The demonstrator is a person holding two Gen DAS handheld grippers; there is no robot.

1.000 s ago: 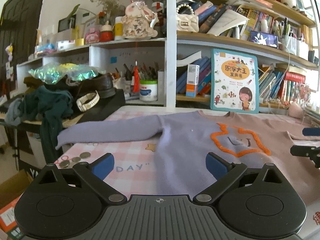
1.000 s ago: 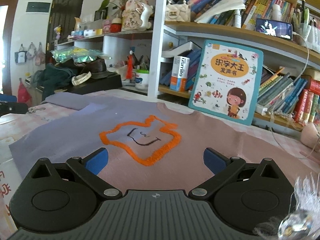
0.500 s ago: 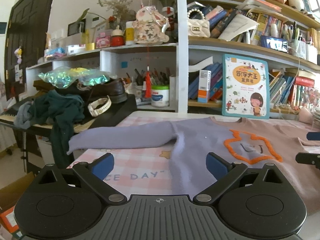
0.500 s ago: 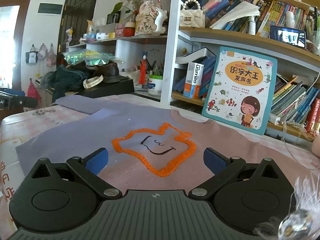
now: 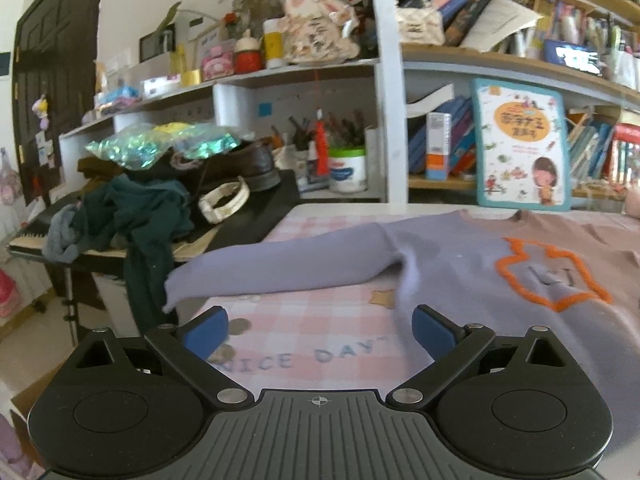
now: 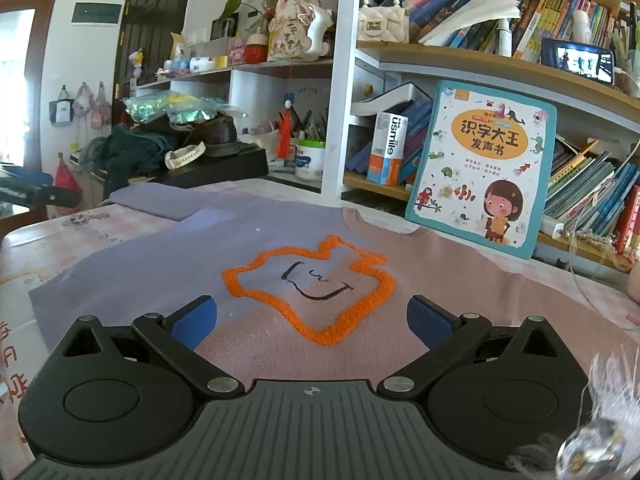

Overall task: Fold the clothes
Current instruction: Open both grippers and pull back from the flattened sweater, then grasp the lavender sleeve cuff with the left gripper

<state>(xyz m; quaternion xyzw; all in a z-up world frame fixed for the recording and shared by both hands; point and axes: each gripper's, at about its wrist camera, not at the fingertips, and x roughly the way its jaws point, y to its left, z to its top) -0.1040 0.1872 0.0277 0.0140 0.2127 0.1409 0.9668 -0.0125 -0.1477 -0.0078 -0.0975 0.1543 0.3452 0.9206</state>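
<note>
A lavender and dusty-pink sweater (image 5: 452, 264) with an orange outlined patch (image 5: 550, 276) lies flat on the pink checked tablecloth (image 5: 320, 336). Its lavender left sleeve (image 5: 280, 268) stretches out to the table's left edge, the cuff hanging over. My left gripper (image 5: 320, 326) is open and empty, just in front of that sleeve above the cloth. In the right wrist view my right gripper (image 6: 312, 322) is open and empty, over the sweater's lower front (image 6: 280, 312), near the orange patch (image 6: 312, 284).
A children's book (image 6: 480, 168) leans on the bookshelf behind the sweater. A side table at the left carries dark green clothes (image 5: 136, 216), a brown shoe (image 5: 236, 164) and a wristband. Coins (image 5: 238, 326) lie near the table's left edge. A pen cup (image 5: 346, 168) stands at the back.
My left gripper has swung left, from the sweater body toward the outstretched sleeve and table edge. My right gripper has drifted slightly left over the sweater front. Both stay open.
</note>
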